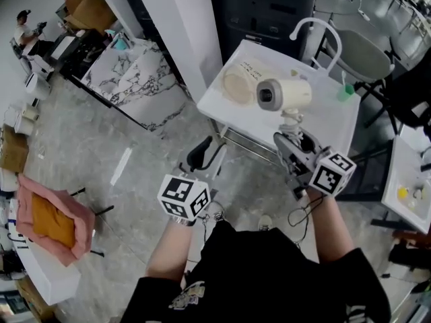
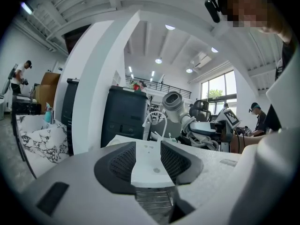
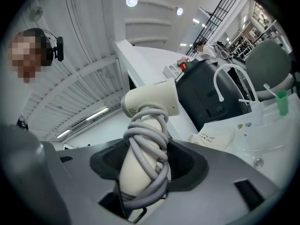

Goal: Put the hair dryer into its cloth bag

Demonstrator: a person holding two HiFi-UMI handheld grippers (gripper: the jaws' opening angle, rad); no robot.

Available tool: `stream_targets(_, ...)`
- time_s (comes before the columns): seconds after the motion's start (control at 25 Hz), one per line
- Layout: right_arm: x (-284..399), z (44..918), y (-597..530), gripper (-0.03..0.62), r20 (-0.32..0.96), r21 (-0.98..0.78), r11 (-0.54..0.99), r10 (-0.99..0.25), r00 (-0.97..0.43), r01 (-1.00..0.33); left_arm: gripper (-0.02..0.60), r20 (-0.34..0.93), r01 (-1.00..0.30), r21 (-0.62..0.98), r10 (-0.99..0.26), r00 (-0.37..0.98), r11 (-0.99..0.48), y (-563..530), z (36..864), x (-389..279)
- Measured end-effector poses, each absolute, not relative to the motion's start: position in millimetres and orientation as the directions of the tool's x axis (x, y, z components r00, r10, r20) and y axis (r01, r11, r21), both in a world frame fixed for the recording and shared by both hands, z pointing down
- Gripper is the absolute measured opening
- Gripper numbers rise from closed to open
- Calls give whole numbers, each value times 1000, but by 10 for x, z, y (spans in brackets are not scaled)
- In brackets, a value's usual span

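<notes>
The left gripper is held forward, jaws apart and empty; the right gripper clamps the dryer by its handle.

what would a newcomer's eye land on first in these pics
The cream hair dryer, wrapped in its grey cord, is clamped in the right tool and held up at the white table. On that table lies the pale cloth bag. The left tool is open and empty, lower left of the dryer in the head view.
</notes>
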State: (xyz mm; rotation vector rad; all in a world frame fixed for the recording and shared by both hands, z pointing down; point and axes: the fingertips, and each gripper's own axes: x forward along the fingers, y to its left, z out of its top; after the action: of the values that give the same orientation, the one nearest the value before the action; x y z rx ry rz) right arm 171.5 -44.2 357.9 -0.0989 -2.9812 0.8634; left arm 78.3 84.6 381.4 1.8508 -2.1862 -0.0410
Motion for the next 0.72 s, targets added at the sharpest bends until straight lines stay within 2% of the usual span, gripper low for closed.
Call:
stream_targets(0.36, 1136, 3498, -266, 244, 16, -532, 846, -33, -999, -36, 152, 179, -976, 198, -982, -56, 92, 973, 3763, 48)
stream_targets(0.72, 739, 3492, -8, 244, 14, -526, 843, -120, -993, -109, 153, 182, -981, 193, -982, 44, -8, 1147, 3824, -405)
